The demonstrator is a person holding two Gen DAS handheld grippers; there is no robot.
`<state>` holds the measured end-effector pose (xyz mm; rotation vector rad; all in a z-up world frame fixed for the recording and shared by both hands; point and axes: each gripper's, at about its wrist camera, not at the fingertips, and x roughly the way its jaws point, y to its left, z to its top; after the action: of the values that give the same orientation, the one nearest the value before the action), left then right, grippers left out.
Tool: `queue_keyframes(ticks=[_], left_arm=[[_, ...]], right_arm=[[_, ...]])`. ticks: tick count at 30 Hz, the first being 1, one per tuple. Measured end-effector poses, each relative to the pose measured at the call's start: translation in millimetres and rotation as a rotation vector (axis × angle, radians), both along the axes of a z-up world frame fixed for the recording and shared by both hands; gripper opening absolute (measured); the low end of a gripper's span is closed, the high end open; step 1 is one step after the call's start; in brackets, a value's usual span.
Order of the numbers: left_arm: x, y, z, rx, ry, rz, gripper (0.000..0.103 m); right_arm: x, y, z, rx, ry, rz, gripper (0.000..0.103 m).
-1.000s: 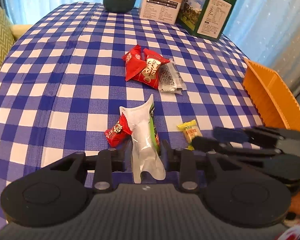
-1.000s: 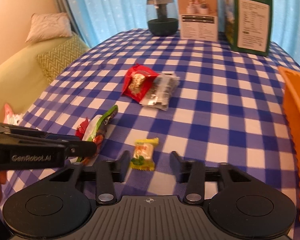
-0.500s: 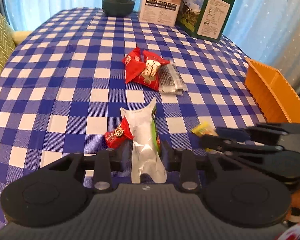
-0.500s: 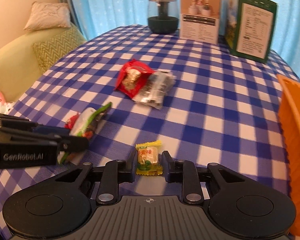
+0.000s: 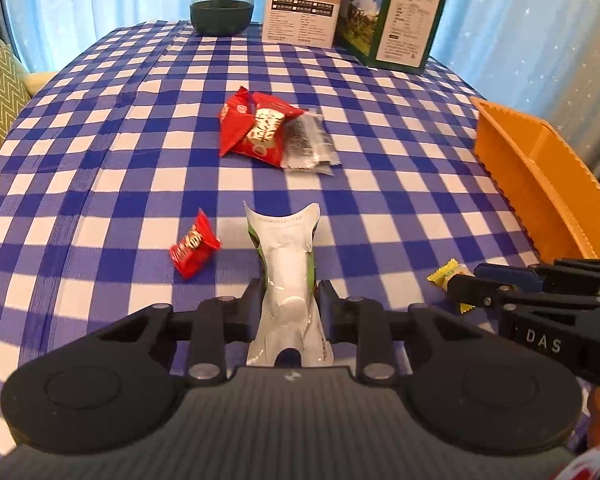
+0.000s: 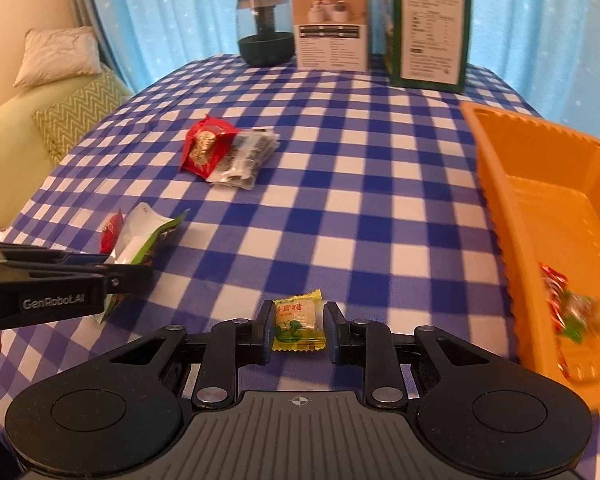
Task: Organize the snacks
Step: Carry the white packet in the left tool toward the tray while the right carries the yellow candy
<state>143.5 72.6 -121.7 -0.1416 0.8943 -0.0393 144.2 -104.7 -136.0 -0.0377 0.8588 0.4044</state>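
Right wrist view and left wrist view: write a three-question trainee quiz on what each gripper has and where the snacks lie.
1. True or false: the left gripper is shut on the white and green packet.
2. Multiple choice: what sits between the right gripper jaws? A) the small red candy B) the yellow candy C) the clear packet
3. Fill in: the wrapped snack already put away lies inside the ____.

Key: 1 true. 2 B. 3 orange basket.
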Motion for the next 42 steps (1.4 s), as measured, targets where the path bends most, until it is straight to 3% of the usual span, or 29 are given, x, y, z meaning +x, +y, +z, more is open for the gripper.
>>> queue_keyframes(ticks=[4,6,14,18,20,22,24,32,33,34,35,42], left_arm=[[-12.3,-10.1,9.7,-0.008,-0.006,-0.017,0.026],[-18.1,-15.5,16.0,-0.010,-0.013,-0.028,0.026],[-38.8,-29.2,27.4,-0.004,-0.020,-0.049,0.026],[-41.2,-30.6,27.9,-0.009,-0.012,-0.049,0.026],[-41.2,-30.4,27.9,-0.005,-0.011,-0.051,0.026],[-41.1,-29.7,27.9,-0.008,-0.010,-0.050,0.026],[-40.7,-29.6,27.7,-0.007,-0.009,-0.048,0.026],[-36.9,-25.5,23.6,-0.019,0.007,-0.040,0.026],[-36.7,-26.0,23.2,-0.019,0.008,-0.038,0.026],[-36.7,-26.0,23.2,-0.018,0.007,-0.039,0.026],[-36.3,-26.4,23.1,-0.017,0.008,-0.037,0.026],[-37.3,-31.2,28.2,-0.015,-0.004,-0.040,0.026]], right_arm=[[-14.1,-12.0,10.3,0.013,-0.011,-0.019,0.023],[-21.0,-16.3,15.7,0.009,-0.019,-0.017,0.001],[-43.2,-34.2,11.8,0.000,-0.016,-0.028,0.001],[-50.2,-26.8,9.5,-0.033,-0.044,0.039,0.003],[-50.4,-22.5,7.8,-0.053,-0.060,0.072,0.007],[-49.4,-17.8,5.6,-0.070,-0.071,0.112,0.027],[-48.2,-14.5,1.7,-0.094,-0.087,0.146,0.039],[-29.6,-8.9,-14.7,-0.135,-0.065,0.243,0.039],[-28.4,-9.1,-15.8,-0.133,-0.062,0.250,0.037],[-27.8,-10.3,-16.2,-0.122,-0.059,0.252,0.025],[-28.3,-11.0,-16.4,-0.108,-0.051,0.255,0.022],[-39.7,-18.2,-5.5,-0.077,-0.054,0.170,0.021]])
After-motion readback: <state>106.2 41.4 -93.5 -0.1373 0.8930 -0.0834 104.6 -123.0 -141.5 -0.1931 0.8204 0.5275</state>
